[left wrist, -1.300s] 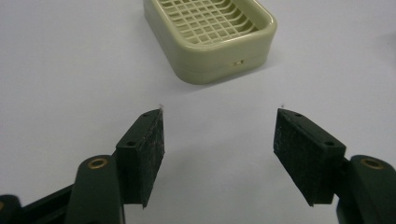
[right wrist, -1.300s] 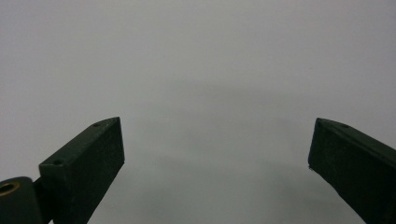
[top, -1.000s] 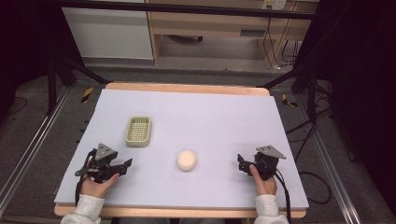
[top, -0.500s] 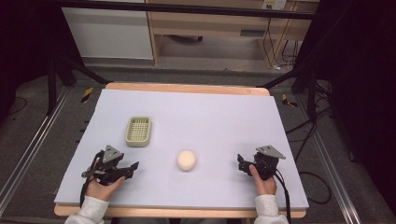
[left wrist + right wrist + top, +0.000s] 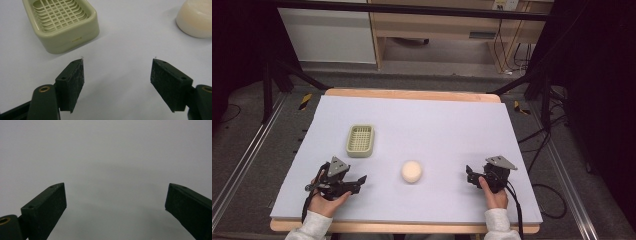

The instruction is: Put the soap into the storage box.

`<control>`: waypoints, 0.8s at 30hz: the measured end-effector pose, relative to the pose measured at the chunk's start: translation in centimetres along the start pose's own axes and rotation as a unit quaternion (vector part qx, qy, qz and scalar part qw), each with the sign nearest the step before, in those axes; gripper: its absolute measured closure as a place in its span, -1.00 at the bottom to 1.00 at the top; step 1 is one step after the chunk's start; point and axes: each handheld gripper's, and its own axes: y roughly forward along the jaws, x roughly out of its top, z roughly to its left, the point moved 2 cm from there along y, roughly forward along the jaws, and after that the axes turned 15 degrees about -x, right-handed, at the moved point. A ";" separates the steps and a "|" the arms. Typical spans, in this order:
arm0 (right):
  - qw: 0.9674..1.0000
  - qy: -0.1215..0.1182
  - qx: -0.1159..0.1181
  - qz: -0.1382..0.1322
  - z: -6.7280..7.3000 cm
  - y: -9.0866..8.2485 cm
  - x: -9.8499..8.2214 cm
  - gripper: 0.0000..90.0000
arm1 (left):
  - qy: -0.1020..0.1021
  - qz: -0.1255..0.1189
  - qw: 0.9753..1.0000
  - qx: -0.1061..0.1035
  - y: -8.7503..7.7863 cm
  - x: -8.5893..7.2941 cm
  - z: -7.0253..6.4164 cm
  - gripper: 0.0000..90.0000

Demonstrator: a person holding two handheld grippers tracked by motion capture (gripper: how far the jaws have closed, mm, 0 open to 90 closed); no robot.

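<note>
On lavender-covered desk (image 5: 452,125): 1 round cream soap bar (image 5: 411,171) lying free, near-centre, right of ribbed pale-green plastic soap tray (image 5: 360,140); left tongs (image 5: 357,181), just opening, empty, angled towards it; right tongs (image 5: 470,176) open, empty.

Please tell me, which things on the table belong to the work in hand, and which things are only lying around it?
Belonging to the work:
- soap, cream and round, on the mat ahead of the left gripper, whose jaws have just been opening with nothing between them
- dish, green, empty
- right gripper, open over bare mat

Only lying around:
- cables on the floor
- wooden cabinet behind the table
</note>
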 end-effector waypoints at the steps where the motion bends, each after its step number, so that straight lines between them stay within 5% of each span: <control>1: 1.000 0.001 0.000 0.000 0.0 0.0 0.0 -0.91 | 0.001 -0.001 1.000 0.000 0.0 0.0 -0.1 -0.40; 24: 1.000 0.001 0.001 0.003 0.0 0.0 0.0 -0.91 | 0.023 -0.004 0.999 -0.023 0.7 1.2 -2.3 -0.48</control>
